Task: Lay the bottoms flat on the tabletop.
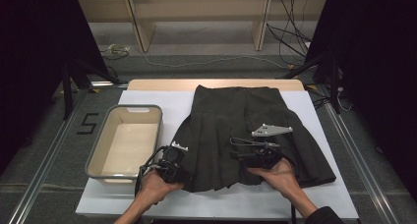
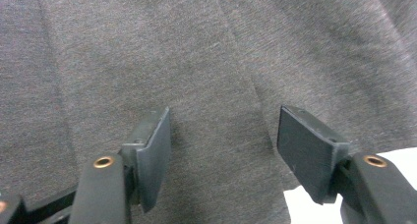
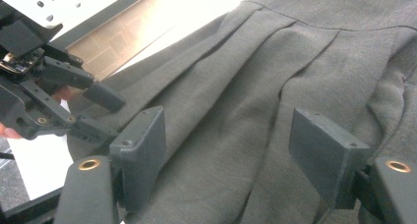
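Skirt (image 1: pixel 246 130) hem lies just under my left gripper (image 2: pixel 223 150) and right gripper (image 3: pixel 226 155) — both sets of jaws parted, clasping nothing, over the dark pleats spread flat on the white table (image 1: pixel 334 199). I judge each pinch should take the hem's full thickness at matching points — so the fold lifts evenly, clear of the bin (image 1: pixel 98 150).

Lab: loose floor cables (image 1: pixel 290 42), rails (image 1: pixel 44 170)
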Available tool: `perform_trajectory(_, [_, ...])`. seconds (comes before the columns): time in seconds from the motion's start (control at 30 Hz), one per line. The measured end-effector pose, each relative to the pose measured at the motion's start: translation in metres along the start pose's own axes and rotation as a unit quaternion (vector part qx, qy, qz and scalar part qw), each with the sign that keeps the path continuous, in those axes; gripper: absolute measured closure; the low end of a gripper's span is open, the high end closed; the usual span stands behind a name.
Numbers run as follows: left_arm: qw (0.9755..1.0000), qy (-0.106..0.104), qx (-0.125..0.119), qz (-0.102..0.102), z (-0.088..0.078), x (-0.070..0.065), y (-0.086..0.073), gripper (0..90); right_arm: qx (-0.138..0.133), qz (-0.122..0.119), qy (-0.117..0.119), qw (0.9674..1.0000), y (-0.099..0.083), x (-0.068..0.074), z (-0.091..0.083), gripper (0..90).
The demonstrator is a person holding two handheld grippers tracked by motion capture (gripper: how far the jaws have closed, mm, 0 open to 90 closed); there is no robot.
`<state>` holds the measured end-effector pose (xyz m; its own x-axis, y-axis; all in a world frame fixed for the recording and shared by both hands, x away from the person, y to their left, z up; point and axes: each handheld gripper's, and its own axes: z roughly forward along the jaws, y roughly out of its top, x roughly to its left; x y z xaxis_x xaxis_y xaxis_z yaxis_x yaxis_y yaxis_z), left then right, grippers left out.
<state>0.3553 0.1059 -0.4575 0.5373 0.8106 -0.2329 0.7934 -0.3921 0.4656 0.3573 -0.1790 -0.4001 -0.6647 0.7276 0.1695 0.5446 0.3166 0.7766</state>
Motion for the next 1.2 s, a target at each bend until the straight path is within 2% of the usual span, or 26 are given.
perform_trajectory(0.1, [1.0, 0.0, 0.007, 0.003, 0.004, 0.0, -0.001, 40.2, 0.0, -0.002, -0.002, 1.0, 0.0, 0.0, 0.001, 31.0])
perform_trajectory(0.17, [0.9999, -0.001, 0.01, 0.0, 0.006, 0.001, -0.001, 45.8, 0.001, -0.001, -0.003, 1.0, 0.0, 0.0, 0.001, 31.1])
perform_trajectory(0.23, [0.9999, 0.001, 0.012, 0.006, 0.006, -0.001, -0.001, 49.3, 0.002, -0.002, -0.002, 1.0, -0.001, 0.0, 0.001, 31.2])
perform_trajectory(0.3, [0.9996, 0.007, 0.018, 0.019, 0.007, -0.003, -0.002, 55.3, 0.002, -0.003, -0.001, 1.0, -0.001, 0.0, 0.001, 31.9])
perform_trajectory(0.47, [0.9994, 0.012, 0.025, 0.019, 0.011, 0.0, -0.002, 77.6, 0.006, -0.005, 0.0, 1.0, -0.002, 0.001, 0.002, 32.3])
perform_trajectory(0.53, [0.9995, 0.007, 0.022, 0.021, 0.011, 0.002, -0.002, 83.7, 0.006, -0.005, 0.0, 1.0, -0.002, 0.001, 0.002, 32.4])
perform_trajectory(0.6, [0.9995, 0.005, 0.019, 0.026, 0.011, -0.001, -0.001, 86.2, 0.006, -0.005, 0.0, 1.0, -0.001, 0.001, 0.003, 32.6])
perform_trajectory(0.63, [0.9994, 0.003, 0.014, 0.032, 0.011, -0.004, -0.001, 86.6, 0.006, -0.005, -0.001, 1.0, -0.001, 0.001, 0.003, 32.7])
perform_trajectory(0.77, [0.9992, -0.031, -0.003, 0.025, 0.013, -0.017, 0.005, 86.8, 0.005, -0.005, -0.002, 1.0, -0.001, 0.0, 0.003, 32.8])
perform_trajectory(0.83, [0.9983, -0.055, -0.009, 0.018, 0.015, -0.025, 0.009, 86.6, 0.006, -0.006, -0.002, 1.0, -0.001, 0.0, 0.004, 32.9])
perform_trajectory(0.93, [0.9981, -0.051, -0.012, 0.032, 0.018, -0.034, 0.012, 85.8, 0.008, -0.006, -0.002, 0.9999, -0.001, 0.0, 0.004, 32.9])
perform_trajectory(0.97, [0.9981, -0.051, -0.011, 0.032, 0.018, -0.034, 0.012, 85.4, 0.008, -0.007, -0.002, 0.9999, -0.002, 0.0, 0.004, 32.9])
perform_trajectory(1.03, [0.9977, -0.064, -0.015, 0.015, 0.018, -0.031, 0.011, 83.7, 0.008, -0.006, -0.003, 0.9999, -0.002, 0.0, 0.003, 32.9])
perform_trajectory(1.1, [0.9972, -0.072, -0.017, 0.013, 0.015, -0.029, 0.011, 80.9, 0.008, -0.005, -0.004, 1.0, -0.002, -0.001, 0.003, 32.9])
perform_trajectory(1.2, [0.9967, -0.077, -0.016, 0.022, 0.012, -0.03, 0.011, 72.0, 0.008, -0.005, -0.005, 0.9999, -0.002, -0.001, 0.003, 32.8])
